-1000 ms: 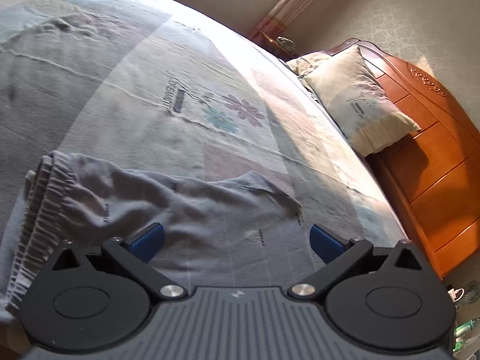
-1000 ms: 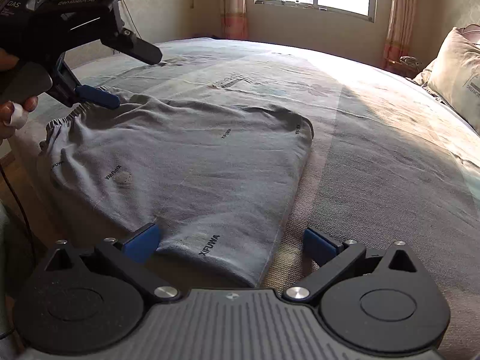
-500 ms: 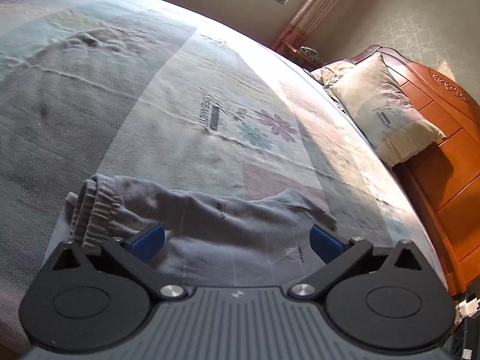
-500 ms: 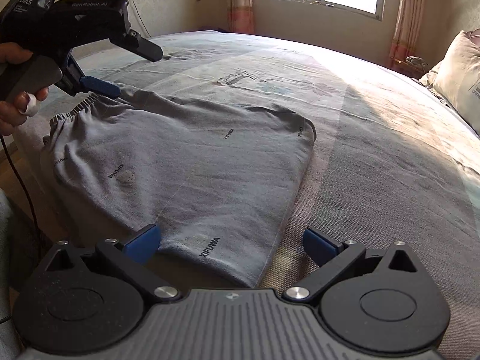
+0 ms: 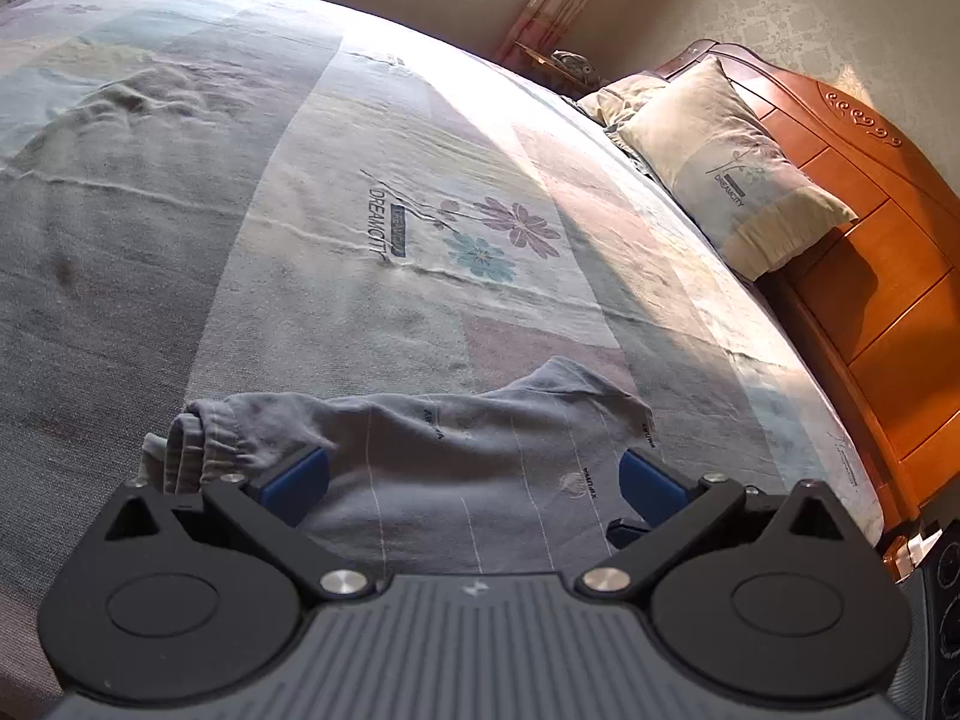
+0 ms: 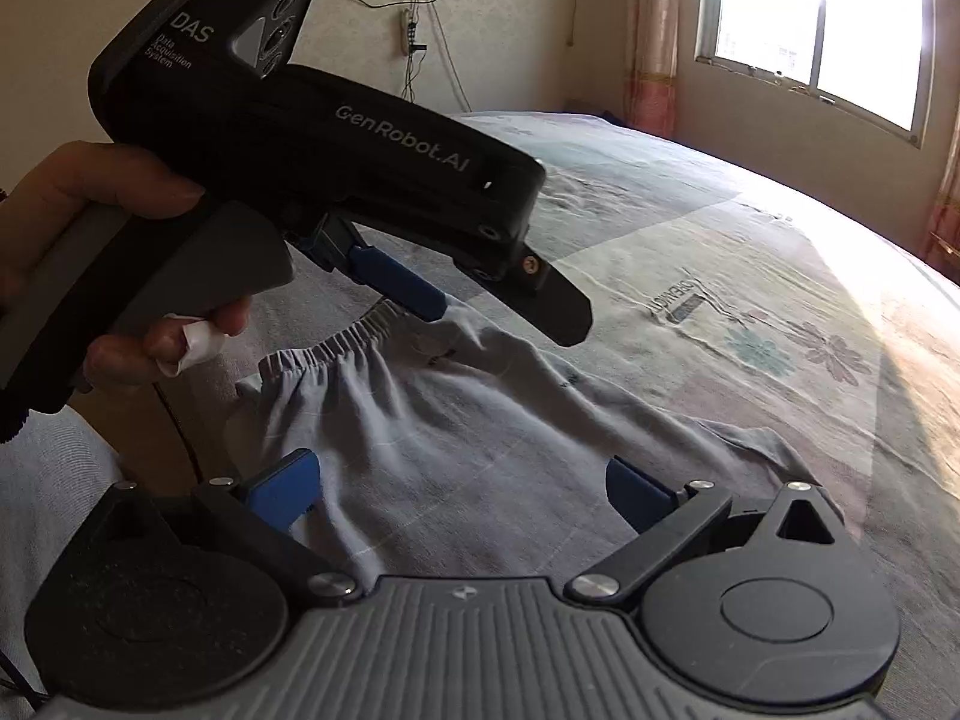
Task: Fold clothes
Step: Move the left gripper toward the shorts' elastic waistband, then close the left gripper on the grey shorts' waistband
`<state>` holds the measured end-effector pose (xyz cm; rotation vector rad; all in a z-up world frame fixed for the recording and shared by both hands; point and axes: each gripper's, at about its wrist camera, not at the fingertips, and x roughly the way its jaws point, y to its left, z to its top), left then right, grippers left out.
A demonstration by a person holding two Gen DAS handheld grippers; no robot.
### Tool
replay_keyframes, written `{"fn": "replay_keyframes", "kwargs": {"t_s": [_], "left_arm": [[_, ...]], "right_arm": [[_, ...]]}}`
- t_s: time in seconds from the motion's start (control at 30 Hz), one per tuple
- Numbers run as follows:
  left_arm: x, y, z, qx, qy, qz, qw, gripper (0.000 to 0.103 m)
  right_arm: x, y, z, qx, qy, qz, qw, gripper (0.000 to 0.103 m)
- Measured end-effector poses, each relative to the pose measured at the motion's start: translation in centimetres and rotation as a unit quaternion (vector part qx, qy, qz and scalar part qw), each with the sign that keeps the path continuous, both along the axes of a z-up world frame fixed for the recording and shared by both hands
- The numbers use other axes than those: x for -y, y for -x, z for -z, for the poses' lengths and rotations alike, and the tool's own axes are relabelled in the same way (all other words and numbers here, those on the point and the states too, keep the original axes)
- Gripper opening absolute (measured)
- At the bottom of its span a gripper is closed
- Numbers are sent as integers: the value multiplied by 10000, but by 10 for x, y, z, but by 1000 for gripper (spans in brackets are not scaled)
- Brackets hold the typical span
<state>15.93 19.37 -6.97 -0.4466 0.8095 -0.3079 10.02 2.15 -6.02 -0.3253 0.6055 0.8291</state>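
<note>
A grey garment (image 5: 480,450) with small printed lettering lies flat at the near edge of the bed; its gathered elastic waistband (image 5: 198,450) is at the left. My left gripper (image 5: 474,474) hovers open over the cloth, nothing between its blue pads. In the right wrist view the garment (image 6: 468,438) spreads out ahead with the waistband (image 6: 336,342) at its far left. One blue pad (image 6: 399,291) of the left gripper sits just above that waistband. My right gripper (image 6: 459,489) is open low over the cloth, holding nothing.
The patterned bedsheet (image 5: 420,228) stretches far beyond the garment. A pillow (image 5: 732,168) leans on the wooden headboard (image 5: 870,276) at the right. A person's hand (image 6: 90,222) holds the left gripper close to my right one. A window (image 6: 822,30) is at the back.
My right gripper has swung left across the garment, close to the waistband and the left gripper. The left gripper has pulled back and tilted, so the garment sits lower in its view. Both stay open.
</note>
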Motion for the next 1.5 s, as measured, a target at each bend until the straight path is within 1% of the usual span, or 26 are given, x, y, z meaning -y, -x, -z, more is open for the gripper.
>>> {"fn": "replay_keyframes", "kwargs": {"t_s": [0.07, 0.1, 0.13, 0.17, 0.2, 0.23, 0.3, 0.4, 0.5, 0.63, 0.7, 0.73, 0.8, 0.87, 0.93, 0.97, 1.03, 1.1, 1.17, 1.23, 1.27, 1.33, 1.43, 1.5], "left_arm": [[-9, -1, 13, -60, 228, -91, 9997, 102], [-13, -1, 19, -90, 341, -137, 9993, 102], [-17, -2, 25, -120, 455, -182, 9987, 102], [-22, -2, 32, -150, 569, -228, 9980, 102], [-21, -2, 29, -169, 531, -206, 9982, 102], [-20, -2, 25, -186, 475, -176, 9985, 102], [-17, -2, 20, -202, 380, -157, 9990, 102], [-14, -3, 17, -193, 263, -200, 9993, 102], [-10, -4, 13, -185, 147, -243, 9994, 102], [-5, -5, 9, -173, -8, -301, 9994, 102], [9, 7, -3, -24, -158, -170, 9997, 102], [18, 12, -5, -32, -159, -69, 9998, 102], [37, 23, -3, -102, -152, 146, 9997, 102], [48, 30, 1, -177, -297, 107, 9993, 102], [59, 37, 4, -249, -451, 54, 9987, 102], [65, 40, 6, -285, -528, 27, 9982, 102], [75, 47, 9, -357, -681, -26, 9970, 102], [83, 51, 2, -282, -663, 75, 9974, 102], [90, 56, -5, -200, -635, 184, 9976, 102], [99, 58, -3, -214, -677, 208, 9973, 102], [102, 57, 2, -242, -620, 242, 9975, 102], [102, 51, 17, -535, -371, 233, 9976, 102], [99, 55, 15, -564, -199, 27, 9982, 102], [97, 58, 10, -528, -238, -12, 9983, 102]], "right_arm": [[-19, -2, 13, -162, 27, -236, 9996, 103], [-25, -3, 22, -267, 70, -263, 9993, 103], [-28, -4, 32, -376, 151, -184, 9990, 103], [-30, -2, 38, -335, 190, -116, 9992, 103], [-29, 3, 41, -152, 237, -90, 9996, 103], [-29, 8, 42, -78, 365, -99, 9993, 103], [-25, 16, 39, -73, 506, -136, 9986, 103], [-8, 25, 32, -120, 429, -38, 9990, 103], [16, 30, 30, -228, 346, 362, 9985, 103], [56, 33, 24, -333, 236, 937, 9948, 103], [77, 38, 19, -343, 138, 1077, 9935, 103], [86, 40, 18, -364, 98, 1134, 9928, 103], [100, 44, 19, -480, -39, 1234, 9912, 103], [115, 49, 27, -720, -229, 1321, 9884, 103], [121, 53, 36, -948, -453, 1402, 9845, 103], [122, 56, 38, -983, -524, 1426, 9835, 103], [123, 66, 36, -845, -549, 1388, 9852, 103], [128, 75, 29, -604, -508, 1320, 9881, 103], [133, 80, 25, -335, -422, 1364, 9892, 103], [140, 80, 23, -187, -385, 1518, 9875, 103], [143, 80, 22, -144, -388, 1588, 9864, 103], [149, 81, 21, -175, -465, 1642, 9852, 103], [143, 74, 25, -334, -553, 1560, 9856, 103], [139, 69, 29, -440, -613, 1505, 9857, 103]]}}
